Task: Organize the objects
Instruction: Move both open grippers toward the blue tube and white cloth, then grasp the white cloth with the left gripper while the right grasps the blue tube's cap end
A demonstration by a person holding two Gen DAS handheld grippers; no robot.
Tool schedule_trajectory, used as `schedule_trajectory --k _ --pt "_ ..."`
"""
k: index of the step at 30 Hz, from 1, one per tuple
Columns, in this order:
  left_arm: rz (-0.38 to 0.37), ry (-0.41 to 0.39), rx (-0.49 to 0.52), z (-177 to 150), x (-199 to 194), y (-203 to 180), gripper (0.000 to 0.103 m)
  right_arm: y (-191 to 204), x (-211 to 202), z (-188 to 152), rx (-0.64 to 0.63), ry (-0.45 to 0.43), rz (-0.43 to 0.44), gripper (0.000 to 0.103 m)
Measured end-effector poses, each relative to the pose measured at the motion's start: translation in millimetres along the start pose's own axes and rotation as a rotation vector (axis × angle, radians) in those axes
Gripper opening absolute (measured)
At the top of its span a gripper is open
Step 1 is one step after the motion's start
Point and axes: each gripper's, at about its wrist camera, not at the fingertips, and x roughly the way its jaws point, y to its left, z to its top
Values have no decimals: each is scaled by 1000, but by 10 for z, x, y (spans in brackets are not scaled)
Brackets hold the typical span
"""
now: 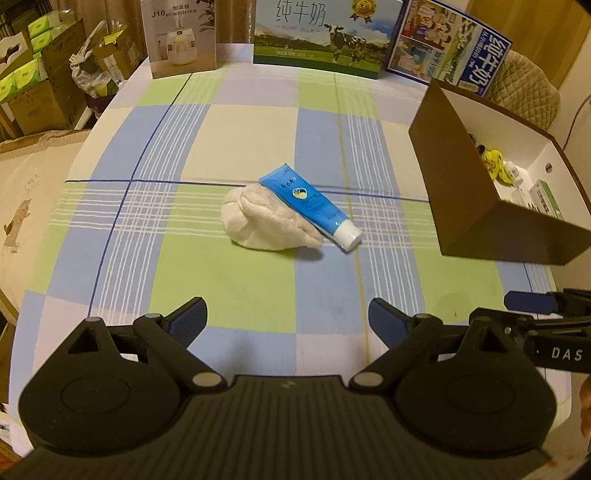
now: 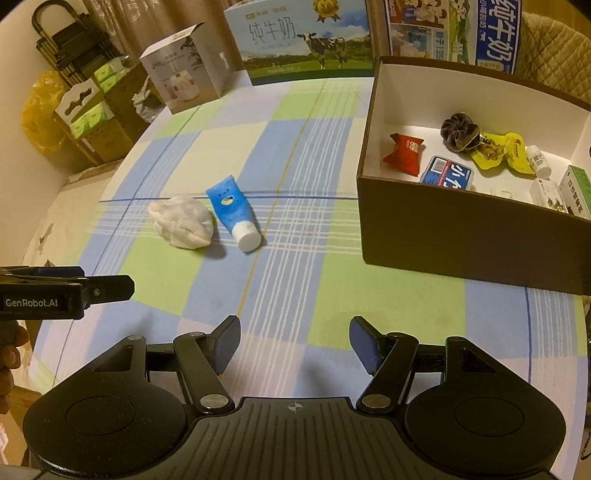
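Observation:
A blue tube with a white cap (image 1: 314,205) (image 2: 232,212) lies on the checked tablecloth, leaning against a crumpled white cloth (image 1: 267,221) (image 2: 183,221). A brown box with a white inside (image 1: 461,206) (image 2: 443,225) stands to their right and holds several small items. My left gripper (image 1: 288,321) is open and empty, above the cloth near the table's front, short of the white cloth. My right gripper (image 2: 295,345) is open and empty, near the front edge, left of the box's front wall. Each gripper shows at the edge of the other's view.
A humidifier carton (image 1: 181,37) (image 2: 184,81) and milk cartons (image 1: 321,33) (image 2: 303,40) stand along the table's far edge. Stacked cardboard boxes (image 1: 40,85) sit on the floor at the left. The table edge curves away at the left.

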Motion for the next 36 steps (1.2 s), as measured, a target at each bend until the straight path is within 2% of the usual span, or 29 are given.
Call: schedule_trajectory --k 5,12,16,24,27,29,30,34,36 --pt "-2 -5 -32 124 146 42 82 -62 63 91 20 2 -8 63" --pt "10 -10 -56 295 391 94 79 -174 139 172 58 11 -26 63" --pt "4 -7 -64 420 534 130 69 -254 169 198 85 14 -40 63" --pt "-7 3 -104 628 778 213 67 -500 181 248 182 2 -102 63" --pt "-13 12 -107 669 868 221 56 -584 183 253 219 1 -123 63" --pt "-11 16 -97 684 919 219 43 -601 192 258 229 4 -127 63" --pt "-4 13 -89 687 929 221 43 -593 197 259 227 5 -125 63" --pt "-16 -1 -71 686 902 308 22 -477 259 247 189 14 -82 63" --pt "-36 -1 -75 673 874 387 17 -359 312 244 149 22 -53 63"
